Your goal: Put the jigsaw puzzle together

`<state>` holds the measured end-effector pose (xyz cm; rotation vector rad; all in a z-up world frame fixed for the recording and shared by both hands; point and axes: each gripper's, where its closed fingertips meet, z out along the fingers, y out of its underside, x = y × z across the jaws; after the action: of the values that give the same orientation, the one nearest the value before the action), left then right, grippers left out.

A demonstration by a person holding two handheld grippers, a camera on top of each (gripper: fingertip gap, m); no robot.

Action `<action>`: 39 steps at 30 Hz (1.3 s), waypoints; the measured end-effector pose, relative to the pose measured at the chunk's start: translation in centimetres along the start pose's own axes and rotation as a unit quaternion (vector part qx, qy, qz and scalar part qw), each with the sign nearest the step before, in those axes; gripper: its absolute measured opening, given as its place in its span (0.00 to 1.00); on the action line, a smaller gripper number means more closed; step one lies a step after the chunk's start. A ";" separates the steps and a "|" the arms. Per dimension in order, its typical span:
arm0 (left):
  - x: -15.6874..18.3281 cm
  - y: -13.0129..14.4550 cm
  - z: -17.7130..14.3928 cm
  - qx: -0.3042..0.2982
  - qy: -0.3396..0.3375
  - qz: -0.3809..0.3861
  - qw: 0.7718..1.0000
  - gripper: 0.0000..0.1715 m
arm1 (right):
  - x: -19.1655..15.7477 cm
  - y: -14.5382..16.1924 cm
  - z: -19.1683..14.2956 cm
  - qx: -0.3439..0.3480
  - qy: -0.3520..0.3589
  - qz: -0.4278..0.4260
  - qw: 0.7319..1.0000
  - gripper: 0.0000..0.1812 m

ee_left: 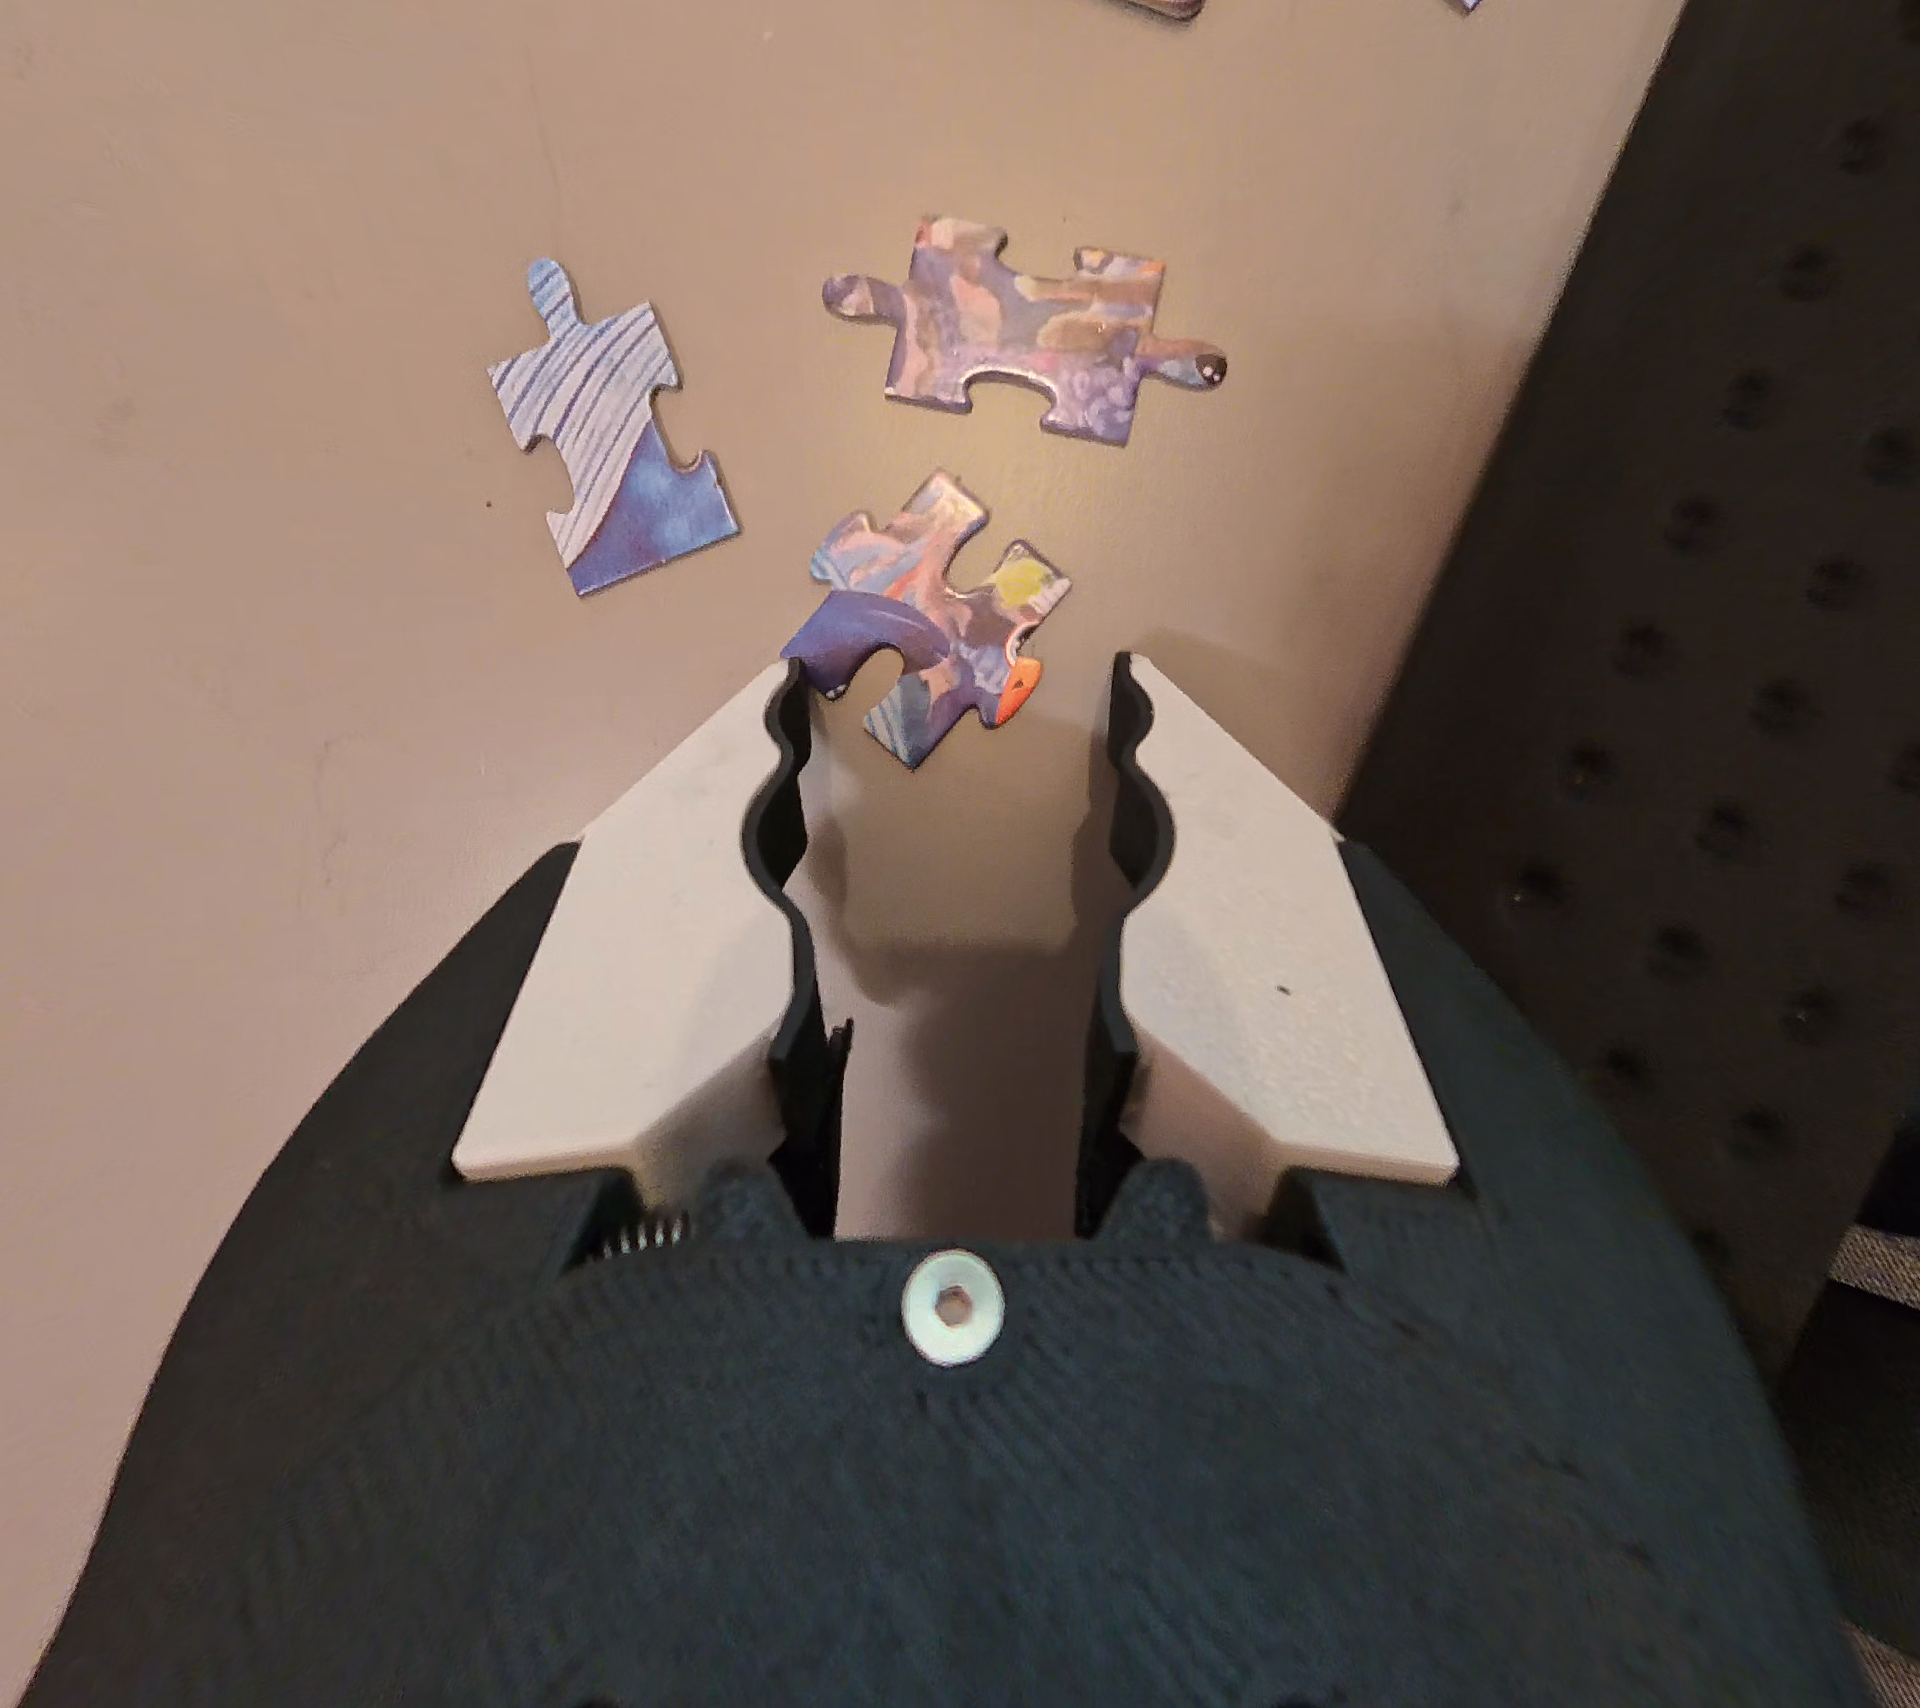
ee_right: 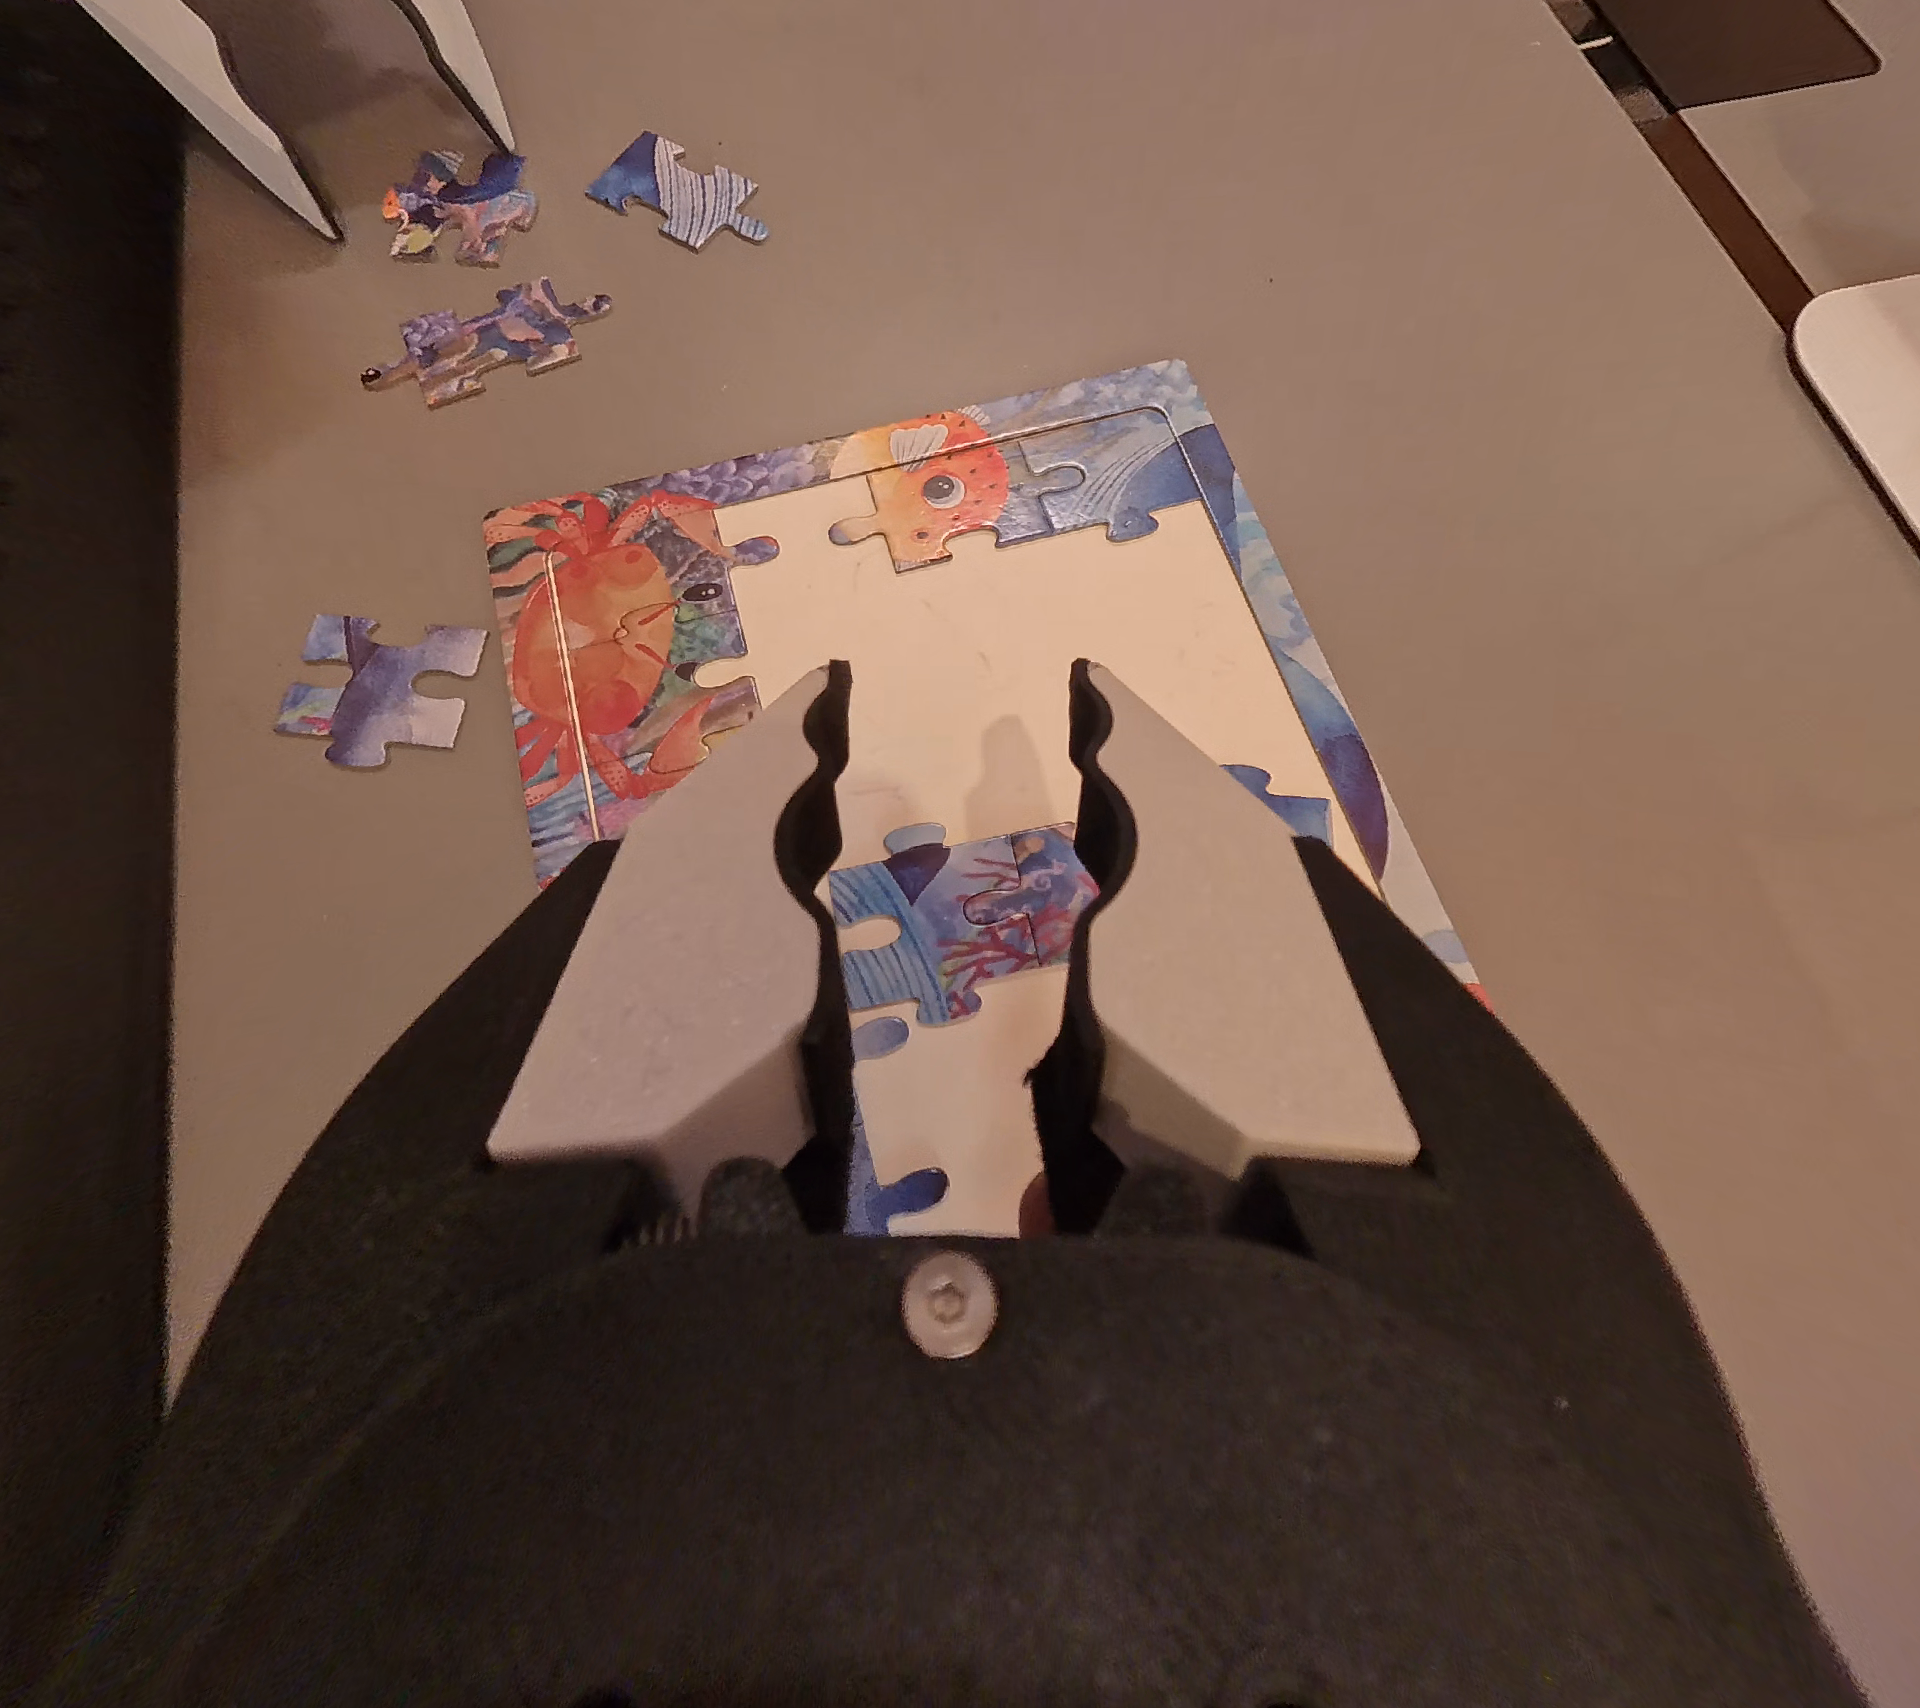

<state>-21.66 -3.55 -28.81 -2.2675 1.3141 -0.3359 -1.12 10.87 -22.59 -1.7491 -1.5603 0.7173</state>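
jaws spread over the puzzle

left wrist view: the left gripper [ee_left: 956,671] gapes wide, a loose puzzle piece [ee_left: 928,622] lying just beyond its fingertips.

right wrist view: the right gripper [ee_right: 961,671] hangs open above the puzzle tray [ee_right: 1195,578], gripping nothing.

Four loose pieces on the table [ee_right: 1039,152], all left of the puzzle tray [ee_right: 1205,453]. Nearest piece [ee_right: 384,690] just beside the tray's left edge. Farther back, a long piece [ee_right: 483,344]; behind it a third piece [ee_right: 462,206] at the left gripper [ee_right: 421,188] fingertips, and a fourth piece [ee_right: 681,195] to its right. Right gripper [ee_right: 958,671] above the tray's bare middle, over two joined pieces [ee_right: 966,920].
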 end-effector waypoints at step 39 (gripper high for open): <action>4.3 -7.6 0.4 0.138 0.029 0.104 0.985 0.32 | 2.9 2.2 0.3 -0.019 0.072 -0.059 0.996 0.17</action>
<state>-13.71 -3.99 -25.29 -1.8872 1.4226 -0.4810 0.42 13.69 -24.43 -1.6814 -1.5722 0.4969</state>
